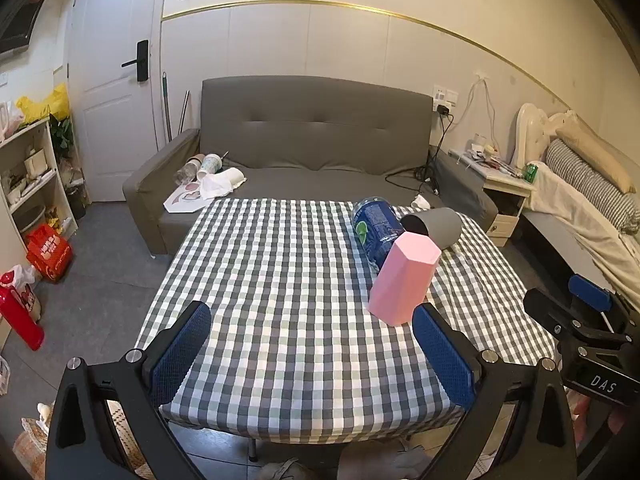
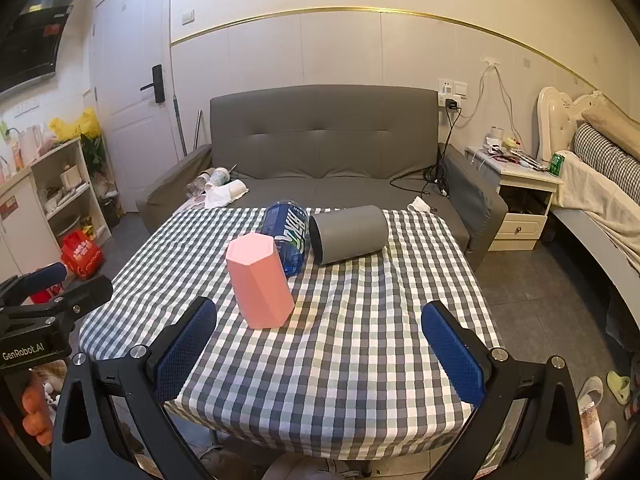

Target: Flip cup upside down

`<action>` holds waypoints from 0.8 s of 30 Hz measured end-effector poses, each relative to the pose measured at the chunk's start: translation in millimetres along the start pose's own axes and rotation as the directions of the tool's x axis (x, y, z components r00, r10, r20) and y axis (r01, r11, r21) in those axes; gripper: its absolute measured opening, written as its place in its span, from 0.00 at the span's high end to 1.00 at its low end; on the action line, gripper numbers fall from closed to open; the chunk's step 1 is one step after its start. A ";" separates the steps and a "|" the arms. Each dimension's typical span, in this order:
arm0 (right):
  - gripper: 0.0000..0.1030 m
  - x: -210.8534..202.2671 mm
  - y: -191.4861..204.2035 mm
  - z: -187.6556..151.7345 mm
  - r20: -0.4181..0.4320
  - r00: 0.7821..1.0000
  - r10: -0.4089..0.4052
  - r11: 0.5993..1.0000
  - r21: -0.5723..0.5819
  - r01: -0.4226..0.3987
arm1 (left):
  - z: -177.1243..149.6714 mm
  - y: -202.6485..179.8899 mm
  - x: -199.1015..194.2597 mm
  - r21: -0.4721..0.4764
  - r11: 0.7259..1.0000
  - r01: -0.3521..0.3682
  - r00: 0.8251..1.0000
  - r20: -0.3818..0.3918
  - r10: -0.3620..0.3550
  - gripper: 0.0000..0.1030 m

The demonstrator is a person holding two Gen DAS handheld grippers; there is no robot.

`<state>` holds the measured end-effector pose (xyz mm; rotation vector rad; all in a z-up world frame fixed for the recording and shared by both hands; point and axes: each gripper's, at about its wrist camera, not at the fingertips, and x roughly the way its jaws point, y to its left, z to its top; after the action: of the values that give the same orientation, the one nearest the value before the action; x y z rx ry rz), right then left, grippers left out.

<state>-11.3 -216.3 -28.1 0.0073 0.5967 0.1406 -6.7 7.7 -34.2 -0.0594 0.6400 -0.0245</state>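
Both claws released and empty, left gripper (image 1: 312, 354) and right gripper (image 2: 320, 350) held at the near table (image 2: 340, 380) edge; pink cup (image 2: 260, 280) is seen closed end up at 11 o'clock of the right gripper, just beside the blue bottle (image 2: 288, 236), grey cup (image 2: 348, 232) lying at 12, so the grey one is best gripped mid-body and tipped mouth down

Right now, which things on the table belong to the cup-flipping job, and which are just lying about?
Job:
- pink cup, standing with no opening showing on top
- grey cup, on its side
- left tongs and right tongs, both open, holding nothing

Lying about:
- blue bottle, on its side
- checked tablecloth
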 end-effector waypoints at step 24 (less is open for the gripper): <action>0.00 -0.1 0.4 -2.3 0.002 1.000 -0.011 1.000 -0.005 0.011 | -0.3 -12.9 -2.1 0.037 0.999 -0.001 1.000 0.006 0.001 0.00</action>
<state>-12.7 -216.0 -29.9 -0.0003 0.5940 0.1315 -8.6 -5.1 -32.5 -0.0235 0.6334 -0.0350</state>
